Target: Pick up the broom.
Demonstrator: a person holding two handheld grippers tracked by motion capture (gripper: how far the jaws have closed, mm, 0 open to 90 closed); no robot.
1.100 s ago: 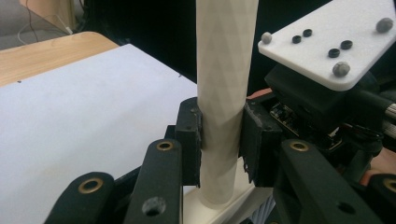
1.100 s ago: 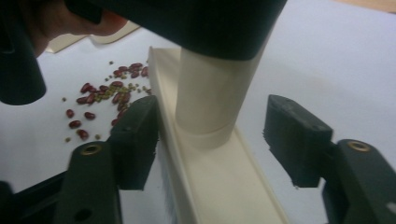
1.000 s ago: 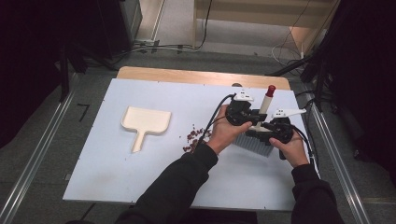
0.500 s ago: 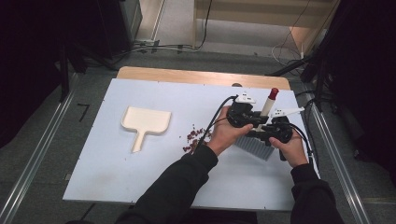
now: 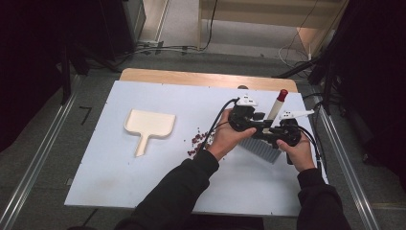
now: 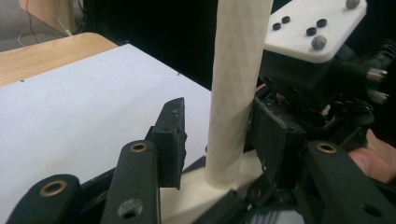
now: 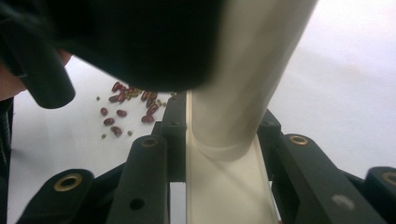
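The right gripper clamps the brush's base at centre right of the high view; the left gripper, its jaws just opening, brackets the handle loosely. Scattered beans and a cream dustpan lie leftward on the white tabletop, grey floor beyond.

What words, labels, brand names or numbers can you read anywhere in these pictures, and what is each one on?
None can be read: the cream brush with the red-tipped handle, the cream plastic dustpan, the scattered red beans, the white table top and the left gripper and right gripper carry no legible text.
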